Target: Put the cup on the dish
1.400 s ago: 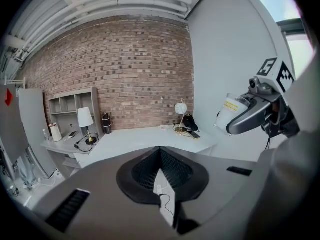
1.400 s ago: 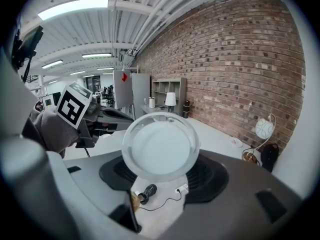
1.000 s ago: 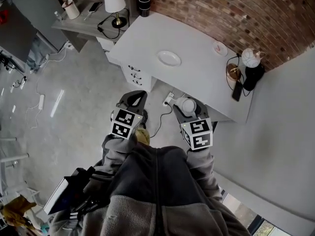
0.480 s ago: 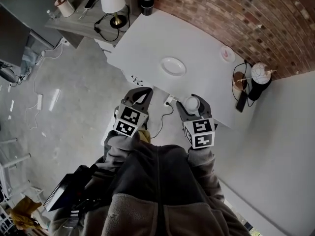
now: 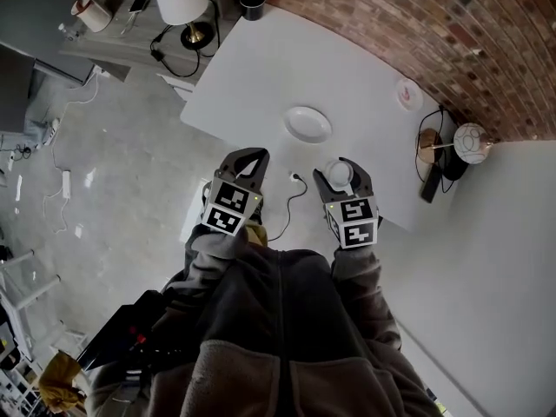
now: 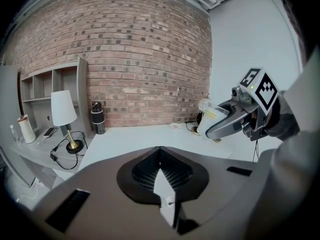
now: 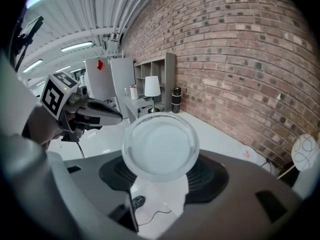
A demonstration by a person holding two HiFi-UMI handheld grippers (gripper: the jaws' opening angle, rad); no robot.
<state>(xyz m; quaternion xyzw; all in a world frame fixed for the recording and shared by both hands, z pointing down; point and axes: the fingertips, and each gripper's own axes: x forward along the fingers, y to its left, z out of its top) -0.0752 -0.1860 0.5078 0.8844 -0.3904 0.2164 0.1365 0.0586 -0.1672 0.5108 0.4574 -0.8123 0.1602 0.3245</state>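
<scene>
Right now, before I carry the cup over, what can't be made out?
- Dish: not visible in the right gripper view, where the cup blocks the middle.
- Cup's sides and base: in the head view the right gripper covers them.
- Small saucer by the wall: its pink mark is too small to read.

Cup: translucent, frosted, smooth.
Dish: white, glossy, ceramic-looking.
Table: matt white, smooth.
Wall: rough red brick.
Floor: grey, polished sheen.
Sleeve: grey fleece cloth.
</scene>
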